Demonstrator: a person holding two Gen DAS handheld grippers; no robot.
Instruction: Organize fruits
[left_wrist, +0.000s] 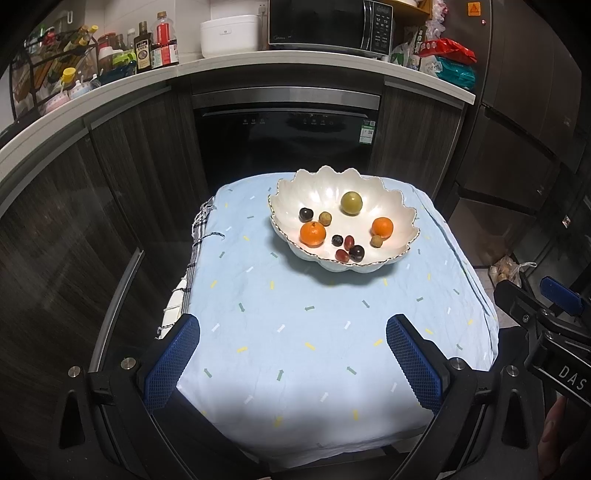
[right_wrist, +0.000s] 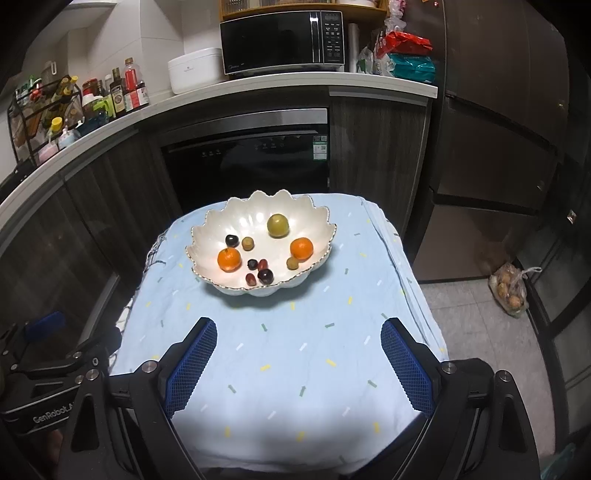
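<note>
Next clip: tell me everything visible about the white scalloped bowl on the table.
The white scalloped bowl is wide and shallow, glossy like glazed ceramic, with a petal-shaped rim edged in a thin dark-gold line. It sits upright on the pale blue patterned cloth, toward the far end of the table. Inside lie two oranges, a yellow-green round fruit, two small tan fruits, and five small dark or reddish fruits, spread loosely. Neither gripper touches it.

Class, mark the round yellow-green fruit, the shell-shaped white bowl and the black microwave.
round yellow-green fruit (left_wrist: 351, 202), left wrist view, centre of its skin
shell-shaped white bowl (left_wrist: 325, 173), left wrist view, far scalloped rim
black microwave (right_wrist: 269, 38), right wrist view, door glass
</note>
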